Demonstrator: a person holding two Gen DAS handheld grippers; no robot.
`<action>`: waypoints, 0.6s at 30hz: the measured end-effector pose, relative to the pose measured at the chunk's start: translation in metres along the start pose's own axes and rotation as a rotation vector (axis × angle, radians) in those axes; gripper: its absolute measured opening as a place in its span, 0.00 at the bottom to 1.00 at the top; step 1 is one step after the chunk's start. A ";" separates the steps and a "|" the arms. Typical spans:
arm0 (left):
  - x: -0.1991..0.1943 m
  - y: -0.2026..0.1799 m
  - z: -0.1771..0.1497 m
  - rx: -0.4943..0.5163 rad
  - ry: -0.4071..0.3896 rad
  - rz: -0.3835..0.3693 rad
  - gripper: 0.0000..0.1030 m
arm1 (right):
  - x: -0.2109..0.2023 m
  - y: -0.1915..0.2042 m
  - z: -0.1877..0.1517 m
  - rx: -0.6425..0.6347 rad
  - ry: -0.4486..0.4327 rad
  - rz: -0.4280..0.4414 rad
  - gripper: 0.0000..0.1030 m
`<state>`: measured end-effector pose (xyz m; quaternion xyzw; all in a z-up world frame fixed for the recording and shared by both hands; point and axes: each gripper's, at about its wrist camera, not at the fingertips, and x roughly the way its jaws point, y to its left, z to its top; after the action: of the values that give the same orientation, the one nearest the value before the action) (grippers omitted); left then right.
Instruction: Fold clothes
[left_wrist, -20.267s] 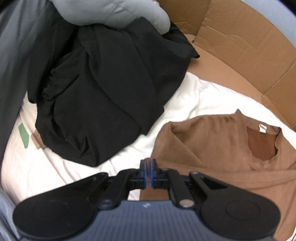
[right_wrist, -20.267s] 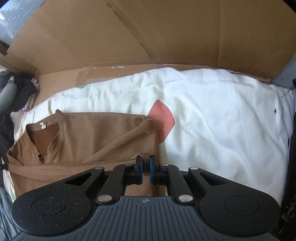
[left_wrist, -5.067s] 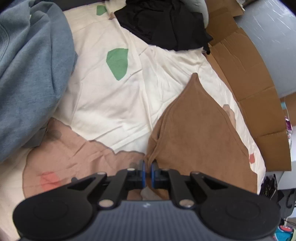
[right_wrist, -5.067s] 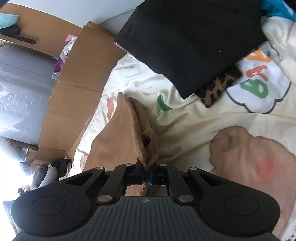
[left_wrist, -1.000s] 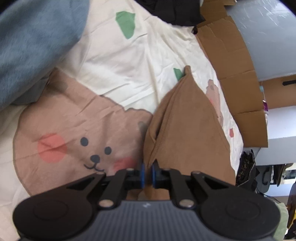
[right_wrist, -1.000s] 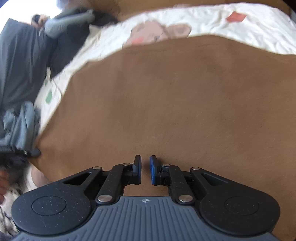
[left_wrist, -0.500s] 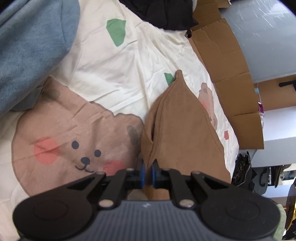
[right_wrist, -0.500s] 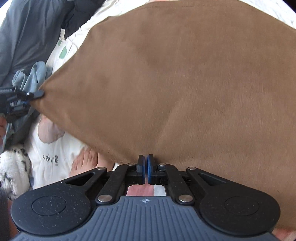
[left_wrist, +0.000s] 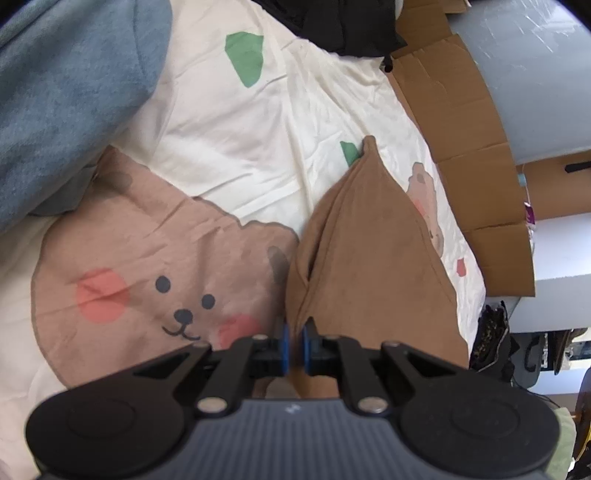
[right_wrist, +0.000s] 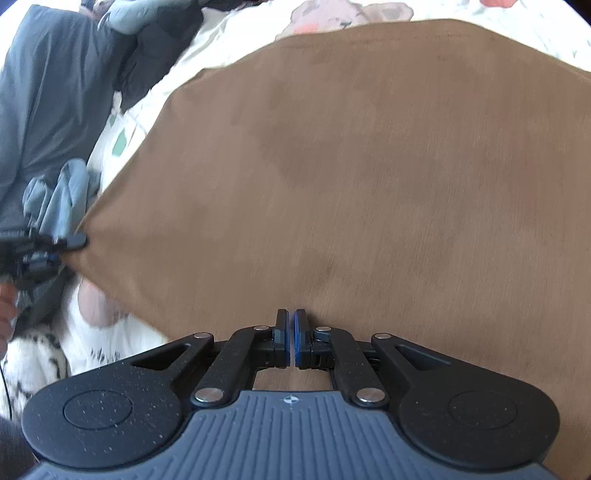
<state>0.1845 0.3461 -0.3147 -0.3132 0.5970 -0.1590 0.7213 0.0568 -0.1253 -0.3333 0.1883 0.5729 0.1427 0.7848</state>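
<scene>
Both claws pinch the soft brown folded garment (left_wrist: 369, 266): left claw (left_wrist: 293, 341) clamps one corner, right claw (right_wrist: 290, 341) another edge; the next move probably calls for laying it flat on the cream bear-print bedsheet (left_wrist: 229, 147) ahead.

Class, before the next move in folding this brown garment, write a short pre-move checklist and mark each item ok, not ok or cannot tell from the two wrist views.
1. Left tongs shut on an edge of the brown garment: ok.
2. Right tongs shut on the near edge of the garment: ok.
3. Cloth stretched between both tongs without sagging: ok.
4. Far corner resting on the bear-print sheet: ok.
5. Layers aligned underneath: cannot tell.
</scene>
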 end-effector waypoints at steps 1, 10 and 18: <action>0.001 0.001 0.000 0.000 0.002 0.002 0.07 | 0.000 -0.002 0.004 0.006 -0.007 0.000 0.00; 0.016 0.017 -0.001 -0.035 0.015 0.031 0.07 | 0.006 -0.022 0.033 0.086 -0.080 -0.003 0.03; 0.032 0.030 -0.003 -0.059 0.034 0.049 0.08 | 0.013 -0.033 0.054 0.118 -0.129 0.007 0.03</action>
<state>0.1850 0.3489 -0.3589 -0.3168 0.6211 -0.1289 0.7052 0.1123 -0.1558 -0.3443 0.2450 0.5280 0.0988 0.8071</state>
